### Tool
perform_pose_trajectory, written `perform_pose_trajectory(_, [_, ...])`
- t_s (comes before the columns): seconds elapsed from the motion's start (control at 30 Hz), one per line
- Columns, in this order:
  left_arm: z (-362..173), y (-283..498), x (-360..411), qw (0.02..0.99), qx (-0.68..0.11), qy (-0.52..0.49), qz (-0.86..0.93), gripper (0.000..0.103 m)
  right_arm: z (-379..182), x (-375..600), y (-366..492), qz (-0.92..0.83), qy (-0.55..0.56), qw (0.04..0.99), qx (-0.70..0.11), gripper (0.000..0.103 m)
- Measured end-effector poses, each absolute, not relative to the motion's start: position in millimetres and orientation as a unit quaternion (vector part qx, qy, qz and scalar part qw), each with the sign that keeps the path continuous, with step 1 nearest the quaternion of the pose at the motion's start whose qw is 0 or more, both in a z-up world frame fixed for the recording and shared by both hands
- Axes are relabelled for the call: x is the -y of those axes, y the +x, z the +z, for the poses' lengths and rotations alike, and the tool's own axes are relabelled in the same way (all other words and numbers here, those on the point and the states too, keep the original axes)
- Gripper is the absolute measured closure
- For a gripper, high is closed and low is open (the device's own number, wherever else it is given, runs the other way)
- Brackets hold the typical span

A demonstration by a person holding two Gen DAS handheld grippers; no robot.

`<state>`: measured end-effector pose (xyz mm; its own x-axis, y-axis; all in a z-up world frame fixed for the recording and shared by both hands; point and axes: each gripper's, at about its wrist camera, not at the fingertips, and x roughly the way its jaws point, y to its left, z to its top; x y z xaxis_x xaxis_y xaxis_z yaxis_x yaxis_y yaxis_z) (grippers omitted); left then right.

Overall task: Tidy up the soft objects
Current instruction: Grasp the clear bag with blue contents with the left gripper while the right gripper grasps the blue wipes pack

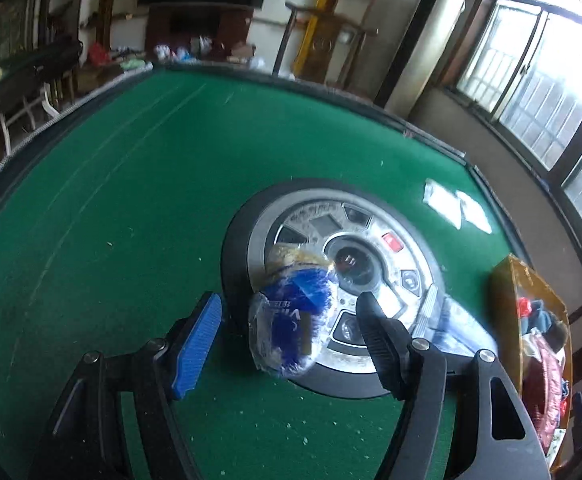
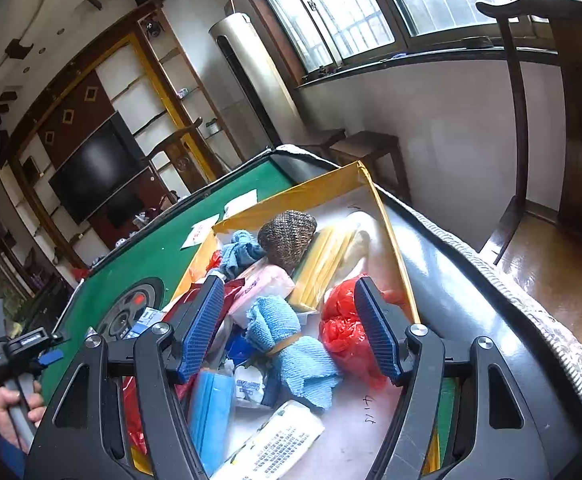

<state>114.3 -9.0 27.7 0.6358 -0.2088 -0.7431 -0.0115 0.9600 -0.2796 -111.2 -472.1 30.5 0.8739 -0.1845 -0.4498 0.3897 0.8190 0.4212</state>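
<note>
The left gripper (image 1: 289, 334), jaws apart and empty, has the blue-wrapped packet (image 1: 289, 320) dead ahead between its fingers, long axis running near-to-far.

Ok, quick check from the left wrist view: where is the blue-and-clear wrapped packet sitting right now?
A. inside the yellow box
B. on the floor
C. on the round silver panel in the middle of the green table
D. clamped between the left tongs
C: the wrapped packet lies on the edge of the round silver panel, and the left tongs stand open with their pads well clear of it.
</note>
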Motion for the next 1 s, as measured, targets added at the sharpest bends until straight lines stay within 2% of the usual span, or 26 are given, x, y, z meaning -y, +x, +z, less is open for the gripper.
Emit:
perform_pose_trajectory(0.2, [9, 132, 37, 0.892, -0.442, -0.083, -0.040, 0.034, 31, 471, -110, -0.148, 0.260, 0.933, -0.199, 0.035])
perform_pose_trajectory(0.23, [6, 134, 38, 0.892, -0.445, -0.078, -0.035, 0.042, 31, 470, -110, -0.145, 0.260, 0.934, -0.198, 0.035])
perform_pose_trajectory(0.27, [4, 135, 36, 0.890, -0.449, -0.074, -0.035, 0.058, 32, 470, -109, -0.141, 0.260, 0.935, -0.197, 0.035])
perform_pose_trajectory(0.47, [4, 130, 23, 0.893, -0.446, -0.054, -0.016, 0.061, 47, 440, -99, -0.075, 0.225, 0.945, -0.223, 0.035])
perform_pose_trajectory(0.53, [2, 130, 11, 0.890, -0.451, -0.064, -0.006, 0.061, 62, 416, -83, -0.013, 0.203, 0.945, -0.257, 0.035])
perform_pose_trajectory(0.6, [2, 130, 6, 0.888, -0.453, -0.078, -0.008, 0.061, 74, 393, -62, 0.050, 0.185, 0.938, -0.290, 0.030])
perform_pose_trajectory(0.67, [2, 130, 5, 0.889, -0.452, -0.075, 0.000, 0.061, 81, 367, -25, 0.113, 0.167, 0.913, -0.355, 0.030])
perform_pose_trajectory(0.73, [2, 127, 5, 0.889, -0.452, -0.071, 0.000, 0.061, 82, 348, 9, 0.129, 0.154, 0.901, -0.384, 0.030])
perform_pose_trajectory(0.83, [0, 131, 9, 0.890, -0.450, -0.070, 0.000, 0.061, 62, 331, 65, 0.139, 0.132, 0.874, -0.446, 0.030])
perform_pose_trajectory(1.0, [1, 134, 11, 0.890, -0.451, -0.067, 0.003, 0.061, 28, 327, 131, 0.091, 0.091, 0.856, -0.500, 0.030])
